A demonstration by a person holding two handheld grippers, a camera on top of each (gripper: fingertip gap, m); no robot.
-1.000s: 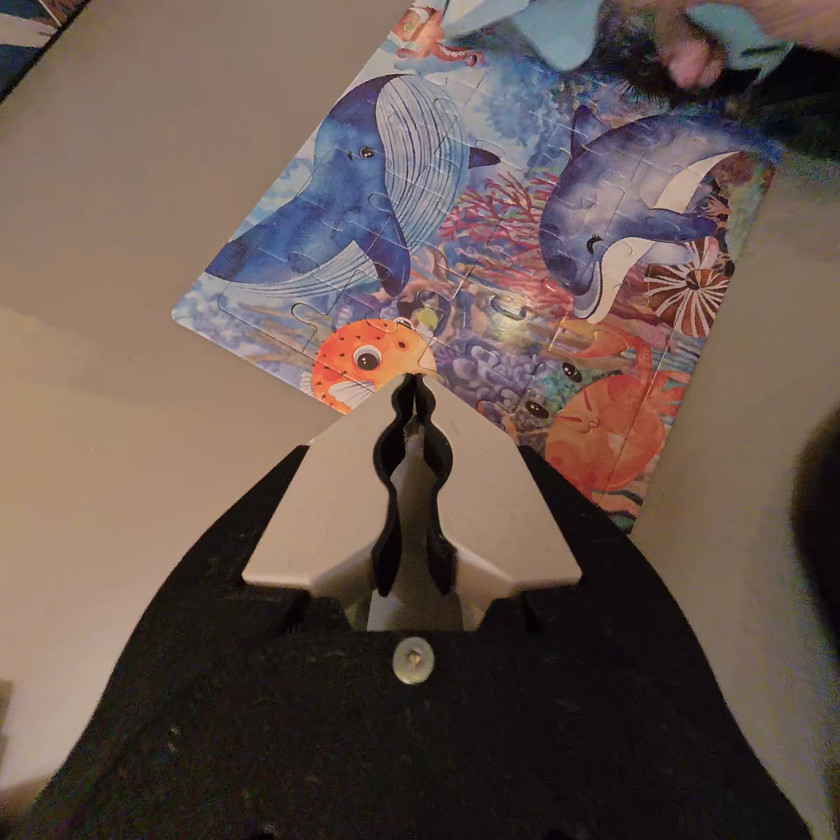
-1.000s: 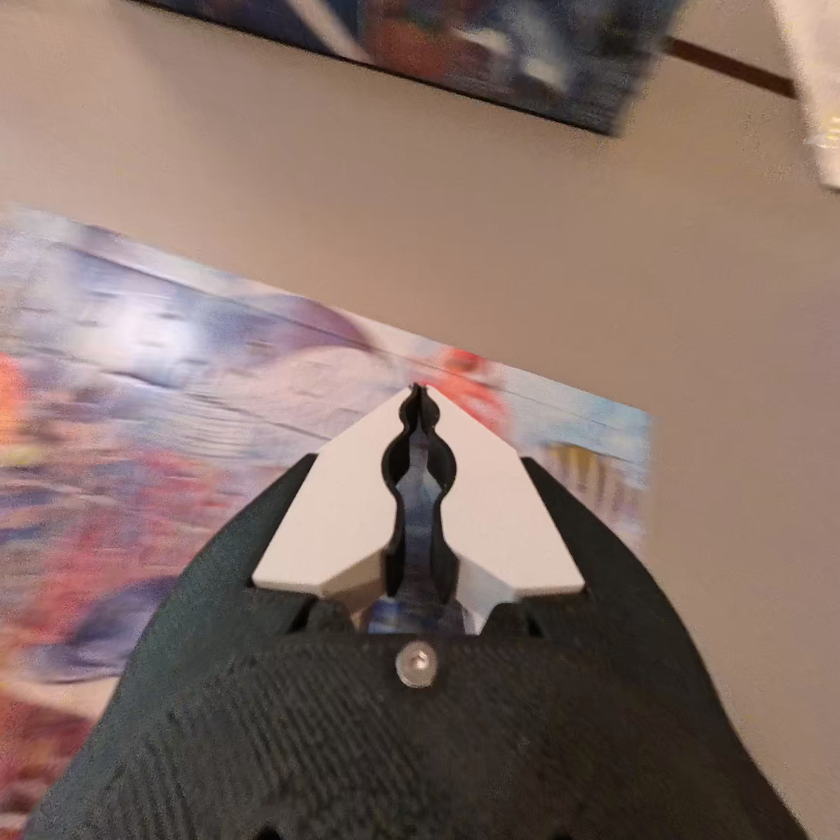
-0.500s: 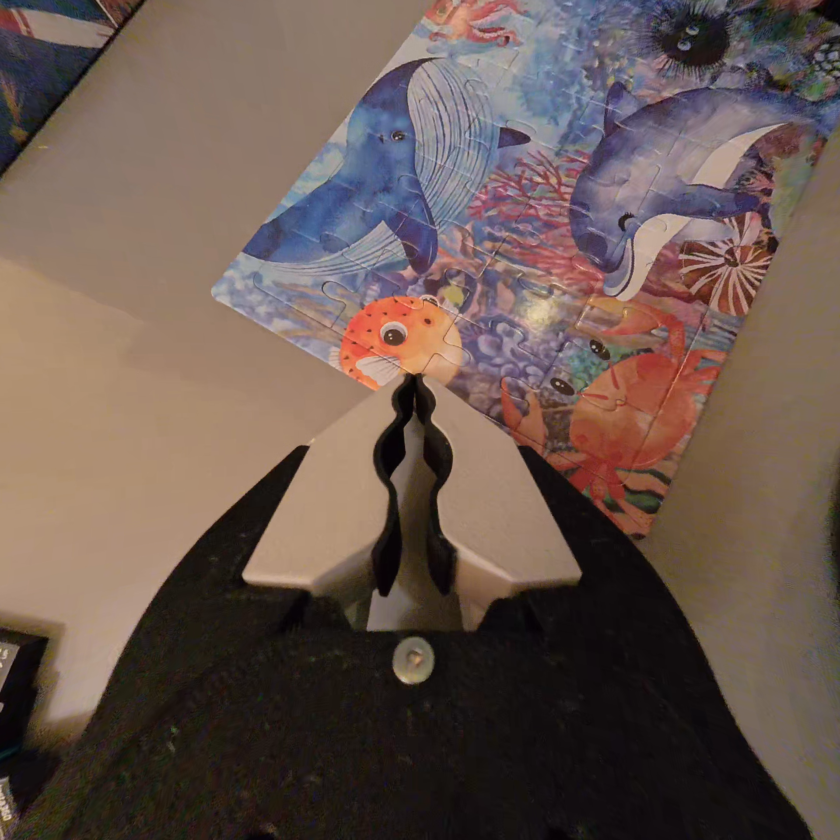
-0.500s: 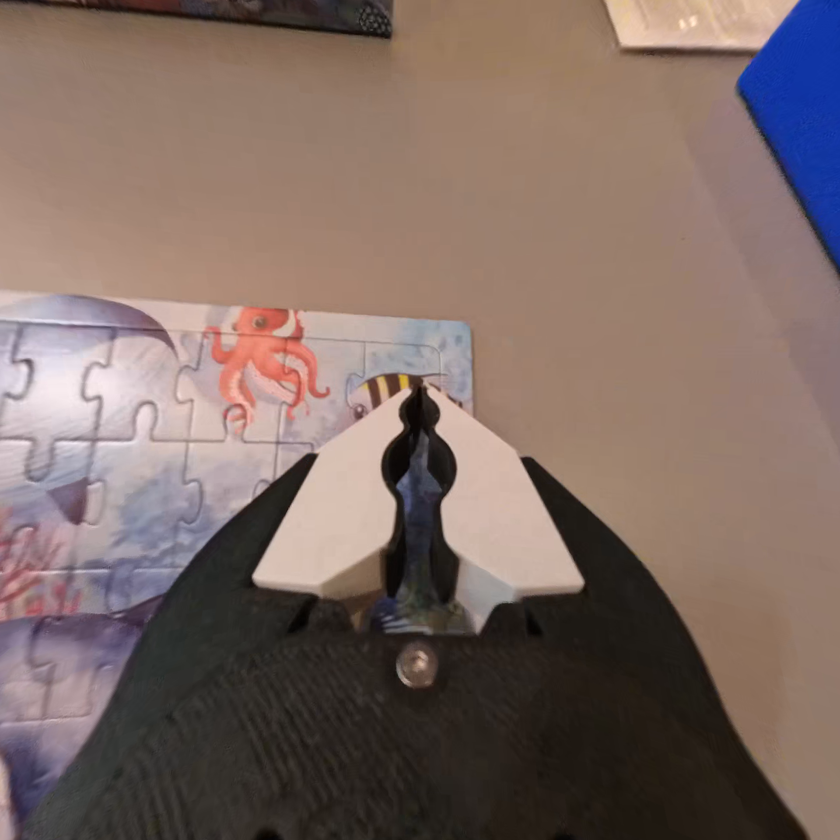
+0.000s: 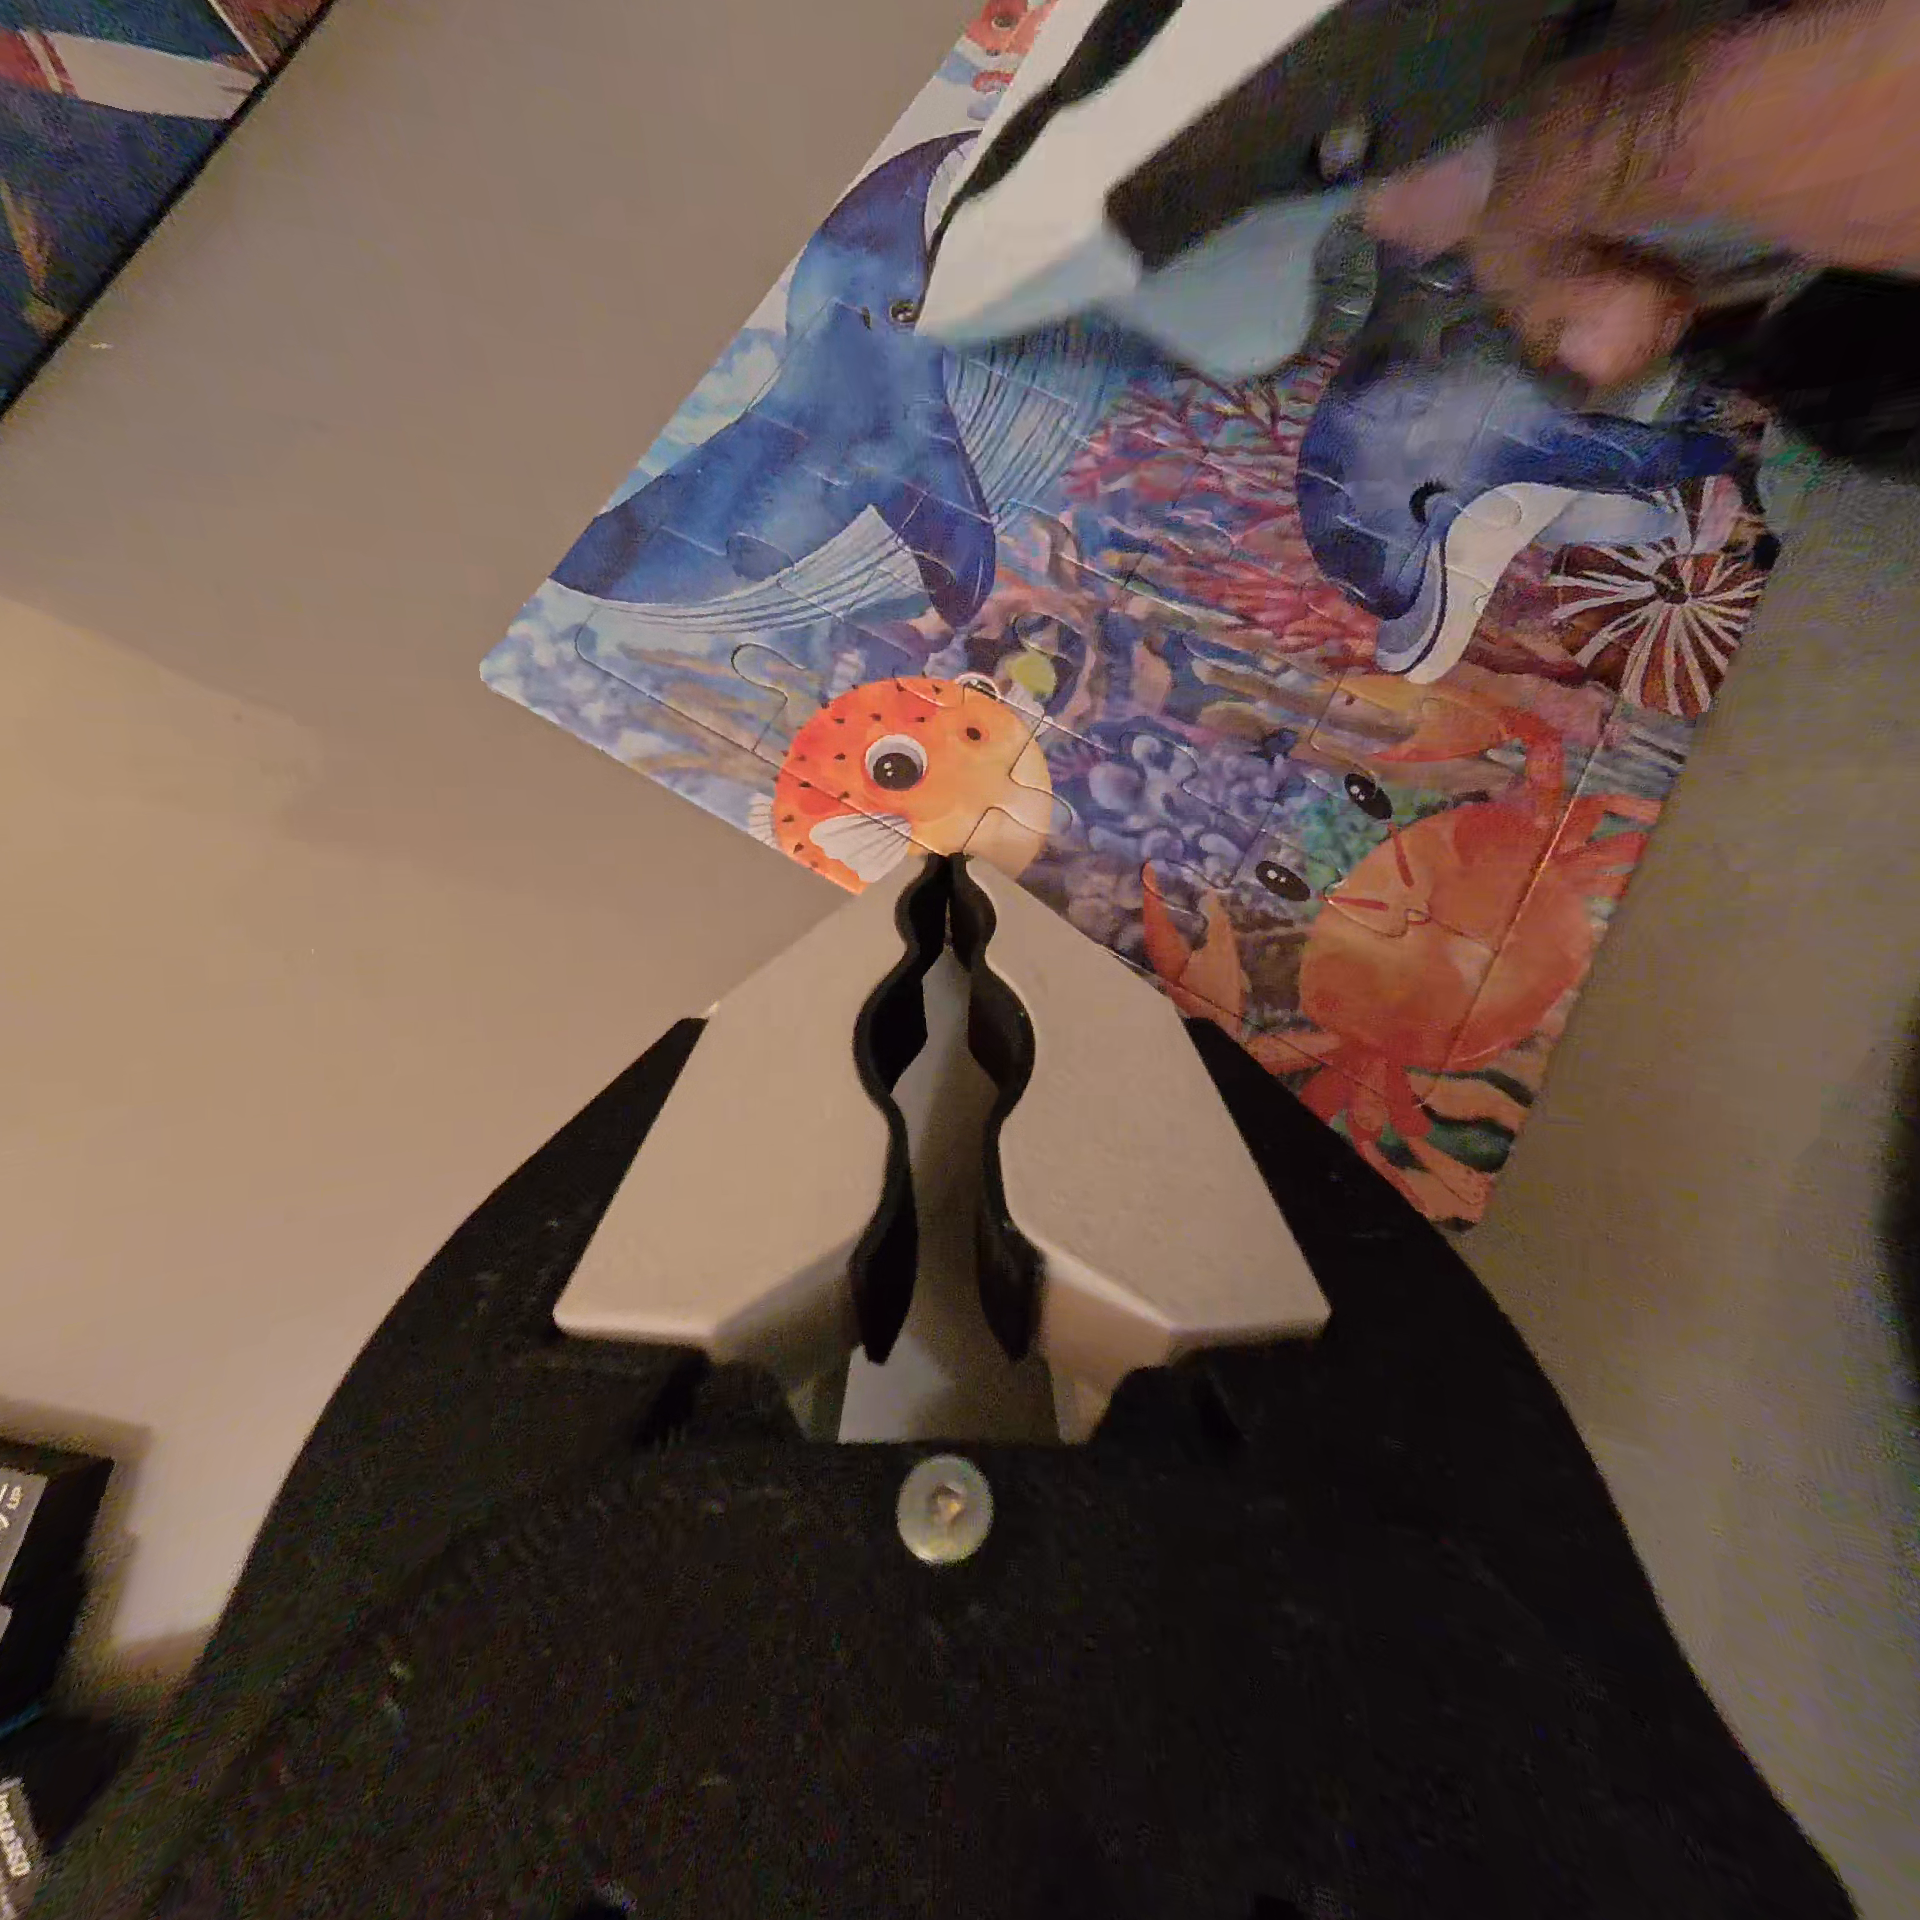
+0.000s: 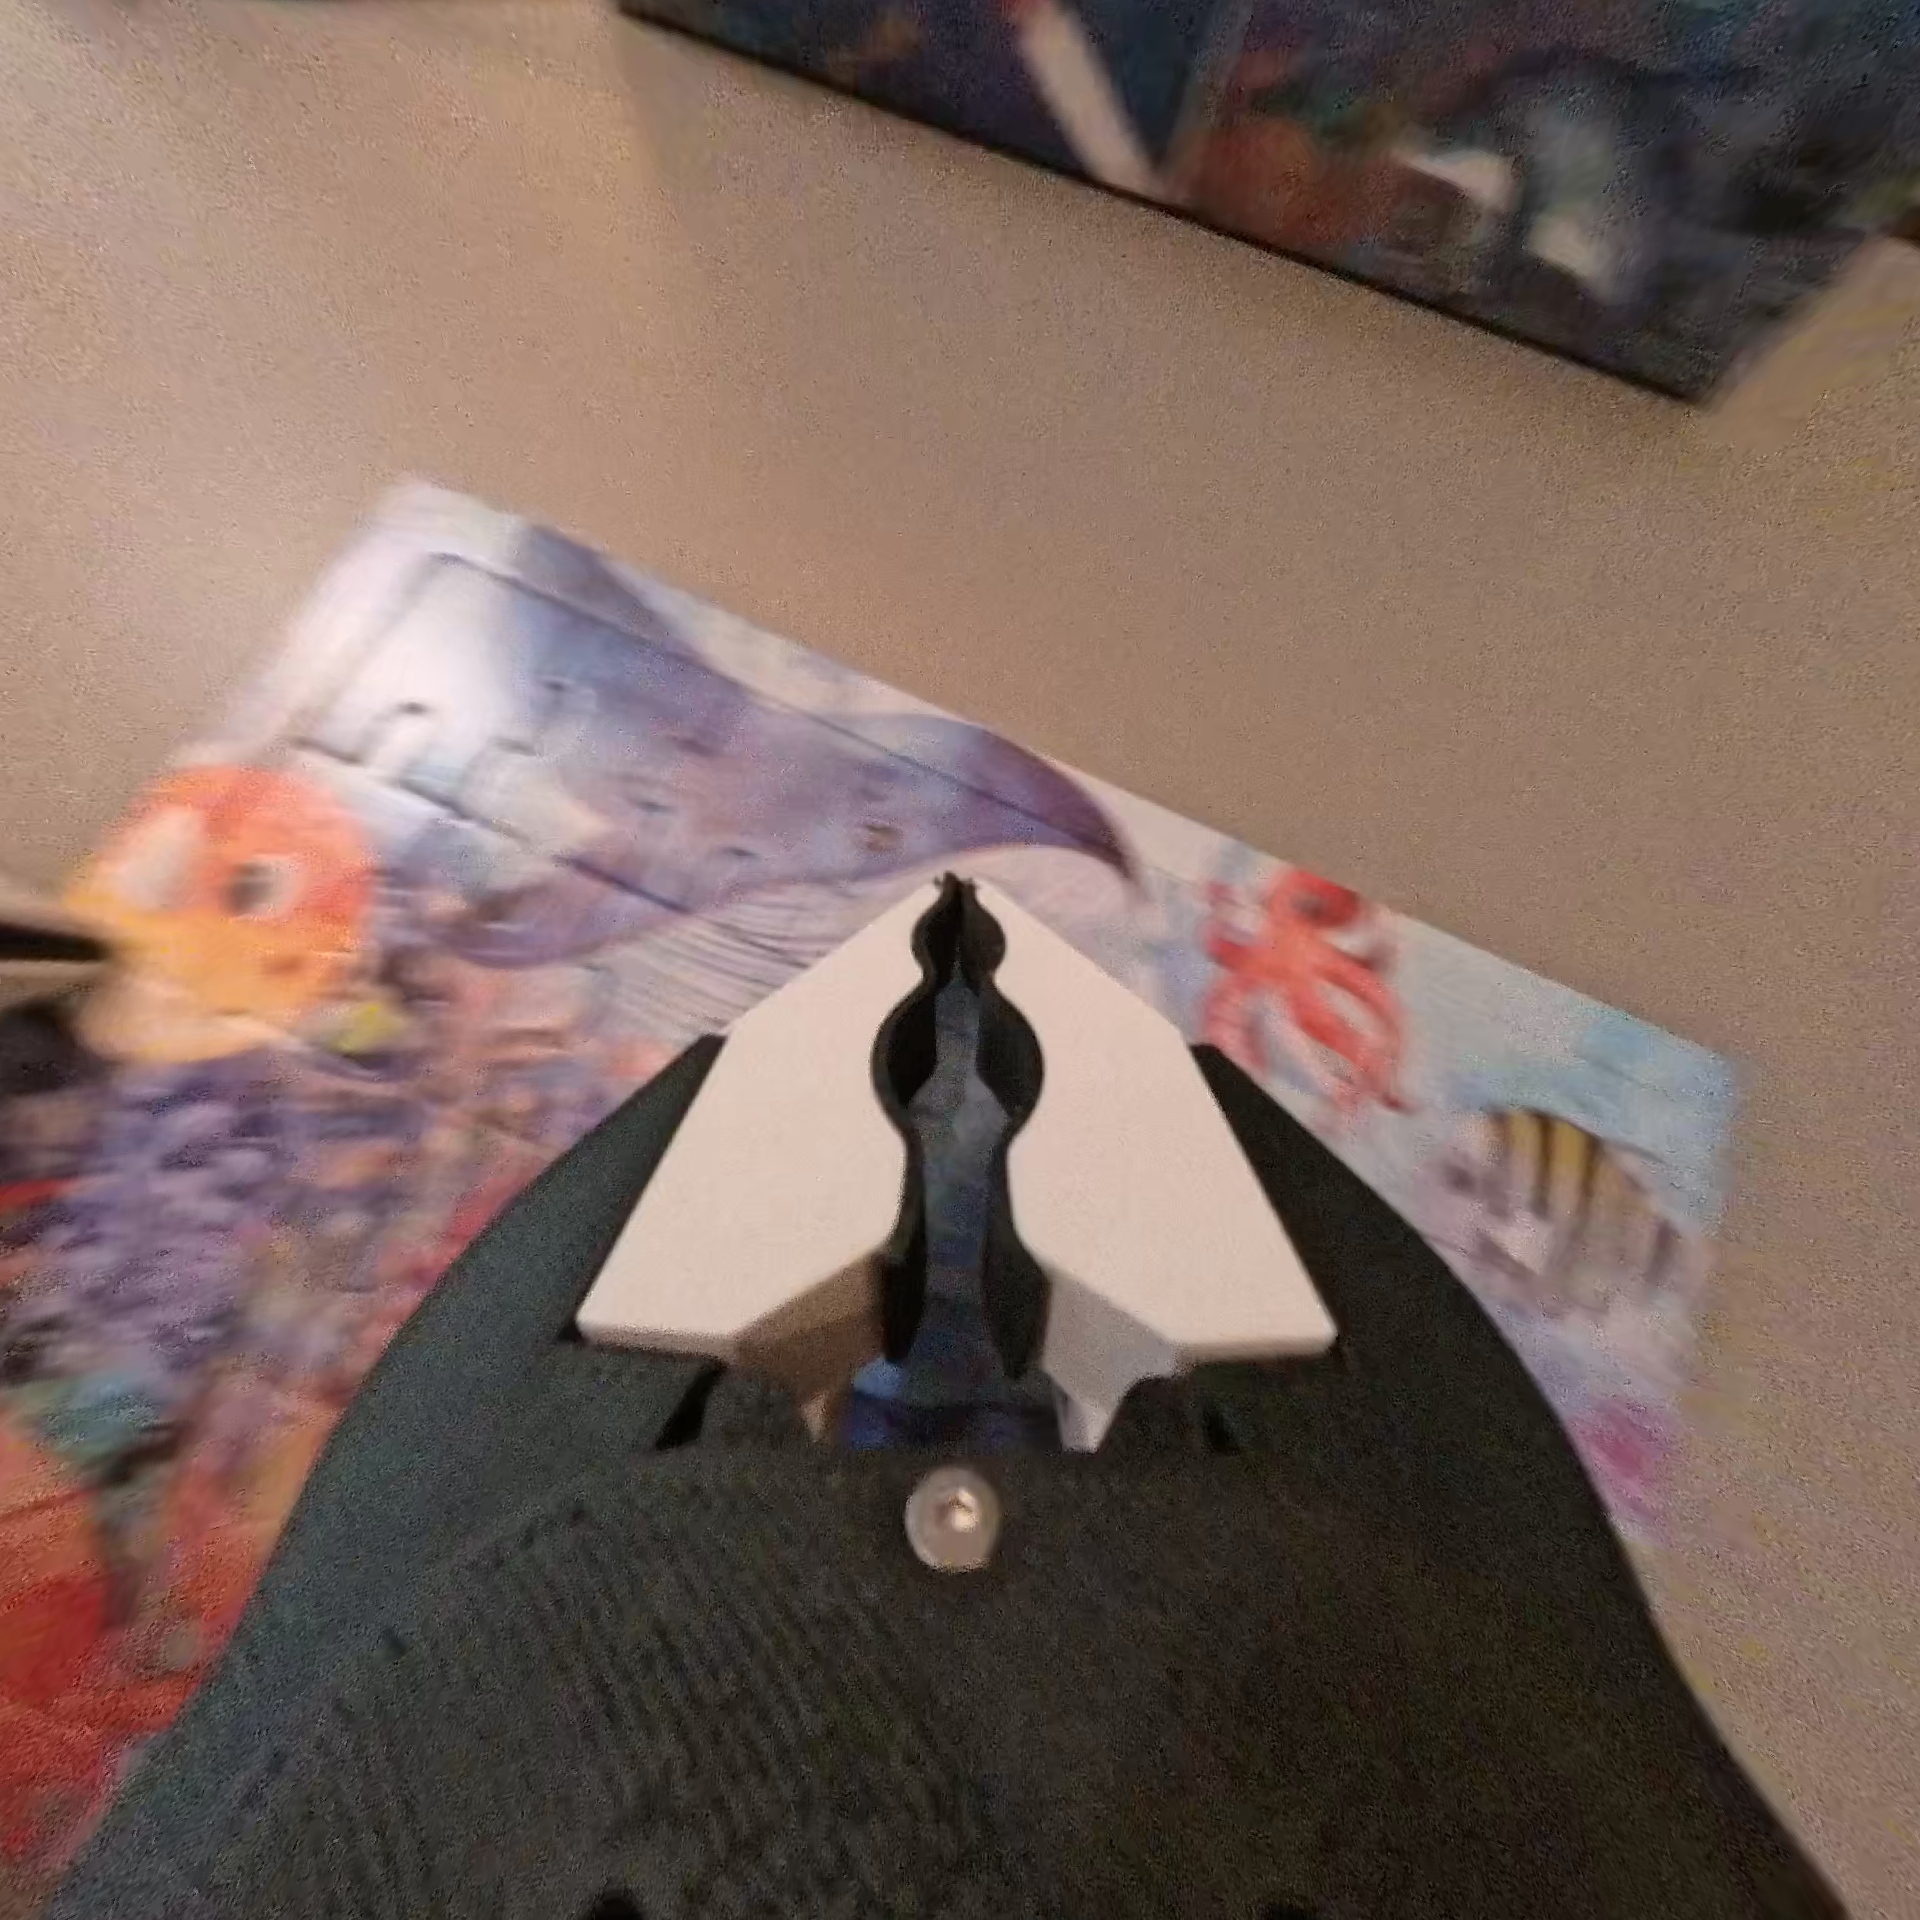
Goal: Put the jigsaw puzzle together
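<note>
Jigsaw puzzle (image 5: 1143, 623) lies assembled at frame centre on the surface (image 5: 312, 727); both hand-held grippers, left (image 5: 948, 868) and right (image 6: 954, 883), hover pinched closed, empty, likely pressing seams

left wrist: above, looks down near puzzle (image 5: 1143, 644) | right wrist: low, oblique | shared: puzzle

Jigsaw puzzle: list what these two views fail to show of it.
- Left wrist view: the jigsaw puzzle's far edge and upper middle are hidden by the blurred right gripper and a hand.
- Right wrist view: motion blur smears its seams; the gripper body covers its near part.
- Whether any piece is missing: cannot tell.
</note>
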